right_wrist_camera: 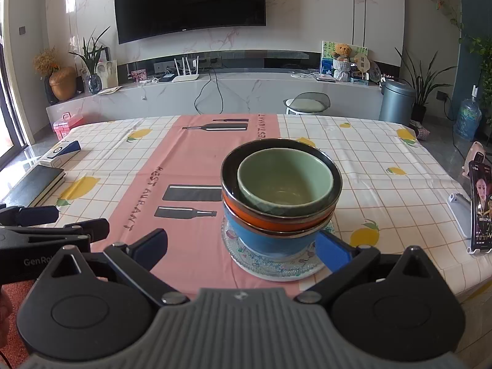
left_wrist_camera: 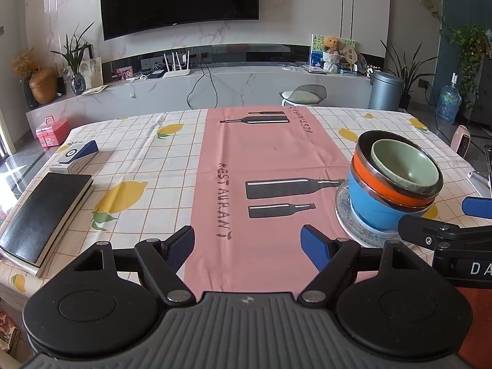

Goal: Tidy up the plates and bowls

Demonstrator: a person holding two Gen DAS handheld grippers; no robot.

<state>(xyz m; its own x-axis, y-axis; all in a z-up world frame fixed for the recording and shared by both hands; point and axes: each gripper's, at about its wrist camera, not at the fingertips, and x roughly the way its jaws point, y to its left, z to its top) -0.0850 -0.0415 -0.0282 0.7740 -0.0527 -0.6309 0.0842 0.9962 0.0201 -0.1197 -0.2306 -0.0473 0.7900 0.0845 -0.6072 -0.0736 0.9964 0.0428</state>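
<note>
Stacking looks finished: green bowl (right_wrist_camera: pixel 284 181), orange bowl (right_wrist_camera: pixel 276 220) and blue bowl (right_wrist_camera: pixel 267 240) are nested on the glass plate (right_wrist_camera: pixel 270 266) on the counter (right_wrist_camera: pixel 384 190), both left tool (left_wrist_camera: pixel 247 247) and right tool (right_wrist_camera: pixel 243 250) are held open and empty, and only withdrawal is judged left.

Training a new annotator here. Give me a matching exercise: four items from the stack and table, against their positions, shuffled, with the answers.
Things:
1. green bowl
2. orange bowl
3. blue bowl
4. glass plate

Places:
A. directly on the tablecloth
B. nested on top
C. on the plate
D. second from the top

Pairs: 1-B, 2-D, 3-C, 4-A
</note>
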